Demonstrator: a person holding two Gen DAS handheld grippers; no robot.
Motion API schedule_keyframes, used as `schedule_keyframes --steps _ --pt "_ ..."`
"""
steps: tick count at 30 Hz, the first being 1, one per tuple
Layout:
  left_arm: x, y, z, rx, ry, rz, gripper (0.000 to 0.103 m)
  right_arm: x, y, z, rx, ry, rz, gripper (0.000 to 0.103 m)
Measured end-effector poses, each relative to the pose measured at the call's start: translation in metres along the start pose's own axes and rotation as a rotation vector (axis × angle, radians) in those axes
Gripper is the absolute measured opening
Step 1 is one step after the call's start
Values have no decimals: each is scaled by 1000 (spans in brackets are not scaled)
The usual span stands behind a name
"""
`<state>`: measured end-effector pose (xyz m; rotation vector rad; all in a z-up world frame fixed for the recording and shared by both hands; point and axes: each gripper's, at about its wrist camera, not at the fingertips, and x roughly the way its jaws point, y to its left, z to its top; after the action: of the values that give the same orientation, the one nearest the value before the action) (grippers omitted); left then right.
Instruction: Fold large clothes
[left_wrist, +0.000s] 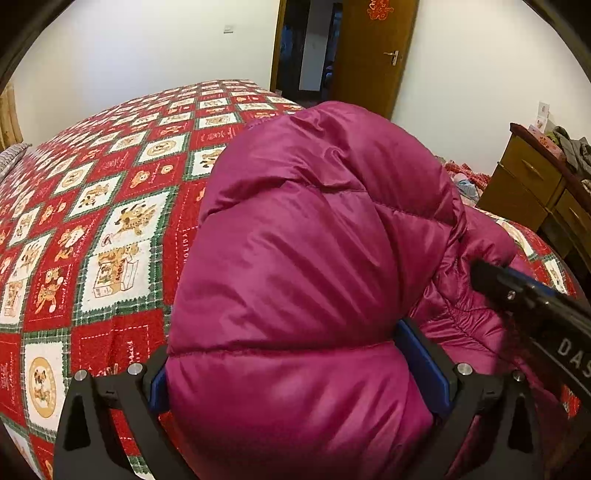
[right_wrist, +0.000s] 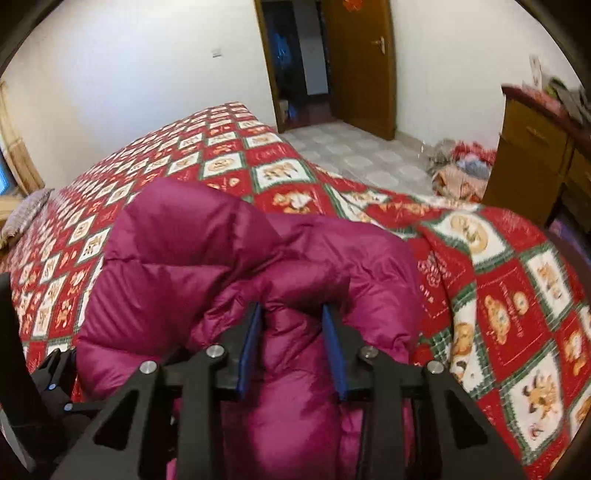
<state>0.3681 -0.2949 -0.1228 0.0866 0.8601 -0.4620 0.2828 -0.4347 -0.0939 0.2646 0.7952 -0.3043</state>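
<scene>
To fold well here, both grips should carry the puffy magenta jacket (left_wrist: 295, 258) over together and lay it flat — pressing air out so the padding does not spring back. The jacket lies bunched on the red patterned bedspread (left_wrist: 92, 221). The left gripper (left_wrist: 299, 369) stands wide, its blue pads pressing a thick roll of jacket. The right gripper (right_wrist: 293, 332) is narrower — jaws pinching a fold of the same jacket.

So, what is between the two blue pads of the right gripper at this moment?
A puffy fold of the magenta down jacket fills the gap of the right gripper; the blue pads press on it, as the right wrist view shows.
</scene>
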Motion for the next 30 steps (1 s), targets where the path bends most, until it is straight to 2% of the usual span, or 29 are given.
schedule_keyframes --steps 6,13,16,20,23,24,25,27,29,30 --pt "11 -6 7 1 45 46 102 17 -3 0 -25 31 -4 37" --pt "23 -6 10 -30 71 39 103 30 -18 5 42 67 94 37" --pt "22 -7 8 -25 64 41 103 30 -11 5 12 69 57 37" --pt "13 1 6 -15 93 -19 102 27 -3 3 -20 58 10 37" --pt "-11 8 1 11 83 -60 102 20 4 1 -62 39 -32 42" --pt "-25 10 -1 25 64 -61 102 14 6 0 -76 32 -41 50" --pt "-33 9 -3 39 50 -58 102 8 7 0 -83 24 -44 64" --pt "-59 10 -11 92 0 -21 102 -16 7 -5 -74 -21 -40 79" --pt "-76 11 -18 117 -22 18 102 -49 7 -17 -53 -83 -15 81" --pt "-84 12 -23 123 -25 36 102 -58 8 -21 -57 -87 -17 81"
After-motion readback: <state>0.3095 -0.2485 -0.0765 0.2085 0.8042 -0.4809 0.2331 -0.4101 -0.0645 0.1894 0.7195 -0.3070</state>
